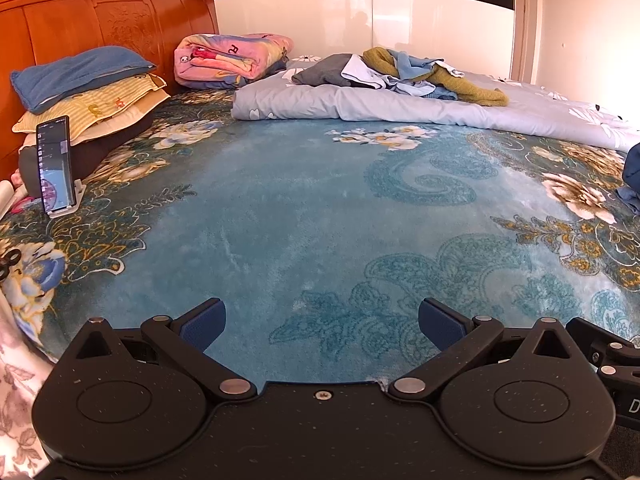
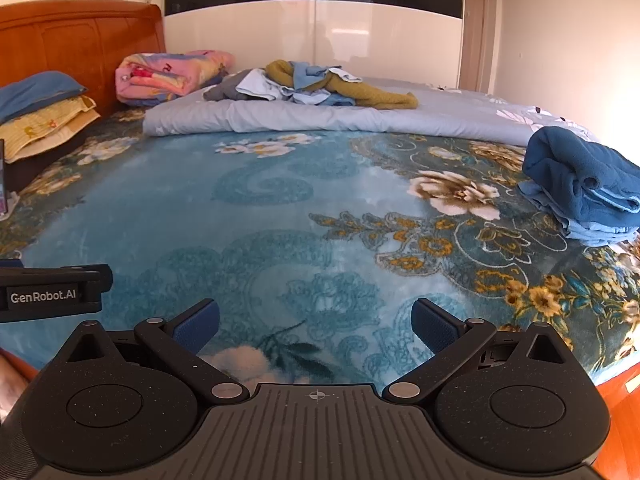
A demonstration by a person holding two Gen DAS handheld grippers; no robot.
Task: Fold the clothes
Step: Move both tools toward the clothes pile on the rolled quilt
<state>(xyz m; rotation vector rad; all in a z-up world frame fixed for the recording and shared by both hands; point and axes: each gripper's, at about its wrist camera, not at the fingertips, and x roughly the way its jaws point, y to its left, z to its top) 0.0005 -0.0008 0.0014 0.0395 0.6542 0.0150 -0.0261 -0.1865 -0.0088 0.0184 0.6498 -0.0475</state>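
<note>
Both grippers hang over the near part of the bed, with nothing between their fingers. The left gripper [image 1: 322,320] stands wide open, and the right gripper [image 2: 316,320] is equally wide and empty.

The landmark is the pale grey quilt [image 1: 400,106], a thick, padded roll lying across the far half of the bed. On top of the quilt lies the pile of unfolded clothes [image 1: 404,74]: a coarse mustard knit piece, thin light-blue cloths, one dark grey garment, all soft and tangled together. In front of the quilt, toward the grippers, spreads the plush teal blanket [image 1: 304,216], flat and free, a good place for folding. To the right of the quilt's near edge sits the stack of folded blue clothes [image 2: 584,188], fleecy and rounded.

The next step is probably to fetch one garment. It would be wise to pinch only one piece at an outer edge, for example the knit sleeve, and lift slowly so that the others do not follow.
</note>
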